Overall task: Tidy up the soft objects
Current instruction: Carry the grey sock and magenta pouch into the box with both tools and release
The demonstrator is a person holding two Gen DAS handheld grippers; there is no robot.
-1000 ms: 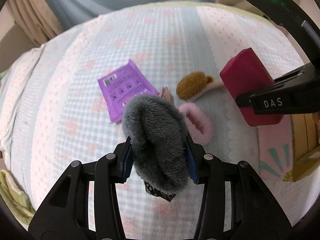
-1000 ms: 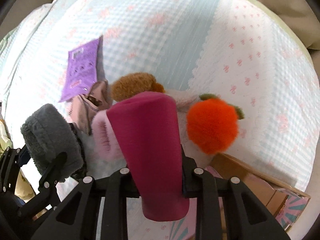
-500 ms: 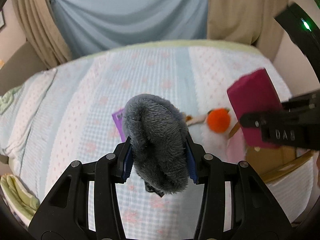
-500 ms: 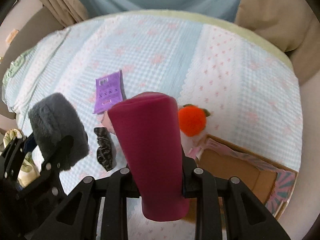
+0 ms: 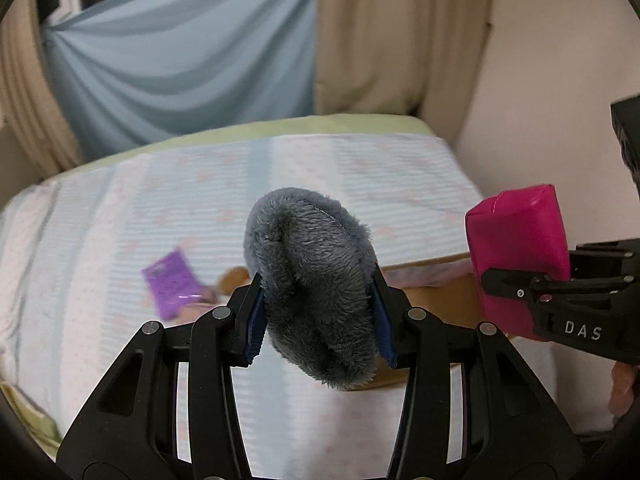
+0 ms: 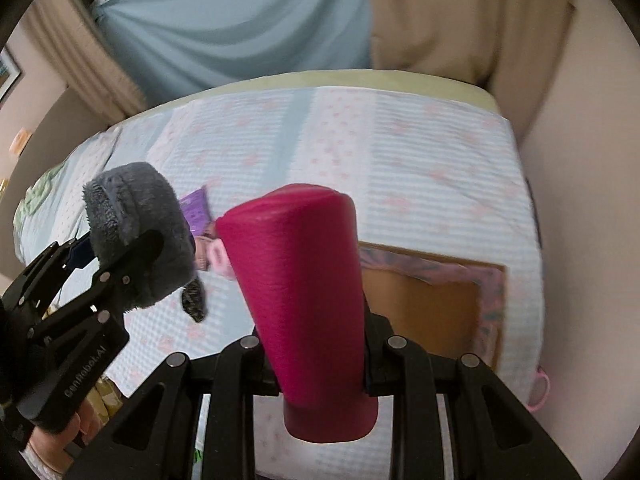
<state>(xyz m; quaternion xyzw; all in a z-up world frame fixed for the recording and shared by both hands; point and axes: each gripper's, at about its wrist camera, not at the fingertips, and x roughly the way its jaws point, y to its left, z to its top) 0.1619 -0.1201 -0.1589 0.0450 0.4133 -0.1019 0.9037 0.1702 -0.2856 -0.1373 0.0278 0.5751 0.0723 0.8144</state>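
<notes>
- My left gripper is clamped on the grey fuzzy item, blue pads pressing its two sides, raised above the bed
- My right gripper is closed tight on the magenta pouch, which stands up between the jaws
- Below and right of both: an open cardboard box resting on the bed
- Left on the quilt: a purple packet, a brown plush and a dark patterned item, blurred
- Curtains hang behind the bed
</notes>
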